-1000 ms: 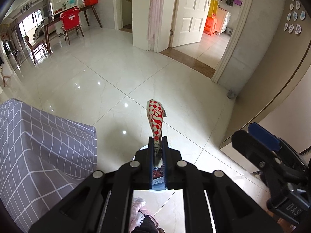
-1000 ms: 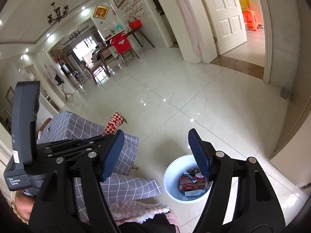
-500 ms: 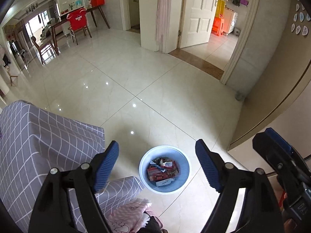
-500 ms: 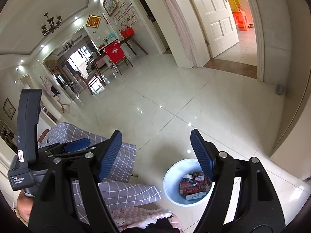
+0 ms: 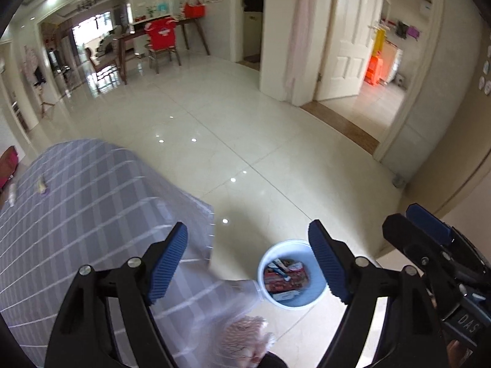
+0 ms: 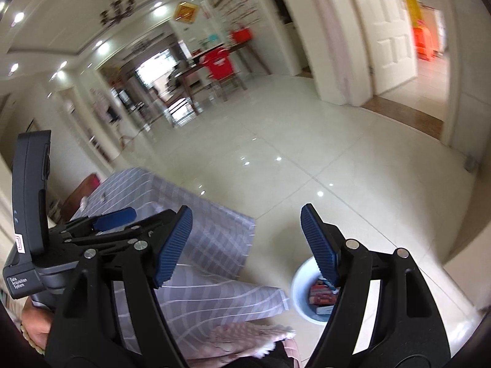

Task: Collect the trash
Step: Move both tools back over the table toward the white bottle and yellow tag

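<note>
Hovering above the floor, the left gripper (image 5: pixel 248 263) stands with its jaws wide apart and nothing between them. The right gripper (image 6: pixel 247 242) is likewise spread and empty. The pale blue bin (image 5: pixel 293 299) sits on the tiled floor just beside the corner of the table draped in a grey checked cloth (image 5: pixel 92 202); it holds a layer of wrappers (image 5: pixel 284 277), mostly red. Remaining trash appears to lie on the cloth: a small pale scrap (image 5: pixel 41 186) near the far left edge in the left wrist view, too blurred to identify, and its long axis cannot be told. That scrap lies up and to the left of the left gripper, well apart from the bin, which lies low and right. The left gripper is judged the nearer tool, so the coming reach would swing leftward across the cloth, away from the bin.
</note>
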Action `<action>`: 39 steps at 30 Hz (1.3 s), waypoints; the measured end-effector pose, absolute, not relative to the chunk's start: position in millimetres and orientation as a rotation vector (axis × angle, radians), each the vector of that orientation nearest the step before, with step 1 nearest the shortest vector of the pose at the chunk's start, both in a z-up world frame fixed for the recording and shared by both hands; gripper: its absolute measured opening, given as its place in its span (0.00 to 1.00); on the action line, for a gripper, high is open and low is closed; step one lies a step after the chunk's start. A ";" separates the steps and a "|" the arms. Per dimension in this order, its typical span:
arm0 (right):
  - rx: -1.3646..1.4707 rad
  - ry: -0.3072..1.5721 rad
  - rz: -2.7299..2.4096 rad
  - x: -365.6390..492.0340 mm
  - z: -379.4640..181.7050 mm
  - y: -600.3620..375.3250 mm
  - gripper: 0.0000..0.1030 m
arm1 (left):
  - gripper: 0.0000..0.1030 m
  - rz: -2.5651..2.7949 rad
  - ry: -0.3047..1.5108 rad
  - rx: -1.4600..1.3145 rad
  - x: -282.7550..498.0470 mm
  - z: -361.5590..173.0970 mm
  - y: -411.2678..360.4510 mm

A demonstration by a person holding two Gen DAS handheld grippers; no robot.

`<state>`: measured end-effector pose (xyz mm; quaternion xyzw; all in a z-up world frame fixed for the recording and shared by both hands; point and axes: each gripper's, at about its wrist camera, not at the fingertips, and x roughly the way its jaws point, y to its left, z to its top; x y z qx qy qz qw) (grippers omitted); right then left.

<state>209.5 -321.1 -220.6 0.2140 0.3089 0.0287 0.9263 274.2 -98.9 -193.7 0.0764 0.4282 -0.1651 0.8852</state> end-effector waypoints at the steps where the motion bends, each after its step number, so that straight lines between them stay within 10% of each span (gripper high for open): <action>1: 0.421 0.637 0.091 217.8 -216.4 -303.6 0.70 | 0.77 -0.318 0.885 0.148 277.3 -190.1 -82.1; 24: -0.010 0.847 0.504 429.0 -227.6 48.4 0.66 | 0.78 0.216 0.870 -0.041 388.2 -199.0 291.5; 36: -0.154 0.867 0.492 480.7 -252.7 100.1 0.15 | 0.78 0.276 0.884 -0.075 461.2 -222.9 322.0; 38: -0.152 0.862 0.501 482.9 -253.2 101.6 0.11 | 0.70 0.271 0.897 -0.091 468.3 -226.5 322.9; 39: -0.149 0.856 0.505 482.3 -251.1 100.7 0.10 | 0.50 0.264 0.901 -0.097 471.2 -227.7 322.6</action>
